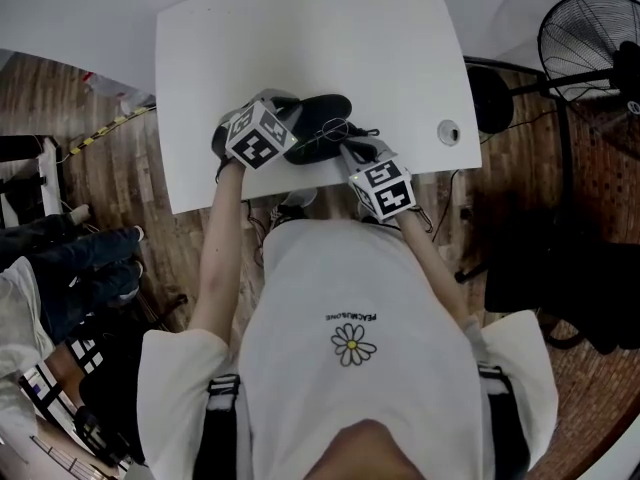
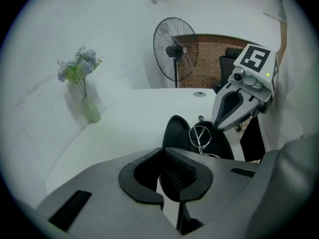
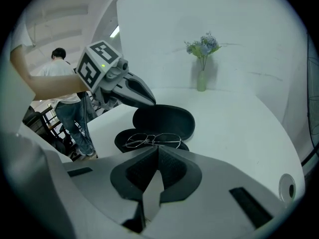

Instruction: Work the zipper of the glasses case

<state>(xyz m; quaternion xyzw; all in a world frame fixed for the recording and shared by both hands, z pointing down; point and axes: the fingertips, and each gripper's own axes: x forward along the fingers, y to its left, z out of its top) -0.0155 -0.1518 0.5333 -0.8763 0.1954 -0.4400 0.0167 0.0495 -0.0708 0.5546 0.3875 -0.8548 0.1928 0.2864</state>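
Head view shows me the glasses case (image 1: 322,114) lying open on the white table (image 1: 300,38), close to the near edge, with the glasses (image 3: 152,140) resting in its lower half. My left gripper (image 2: 162,152) is clenched on the rim of the raised lid. My right gripper (image 3: 157,152) is squeezed together on nothing, its tip just beside the case's right end. A vase of flowers (image 3: 202,63) stands at the far edge.

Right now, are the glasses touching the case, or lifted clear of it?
Touching. The right gripper view shows the glasses lying across the lower half of the open case, the frame resting on it with no gap.
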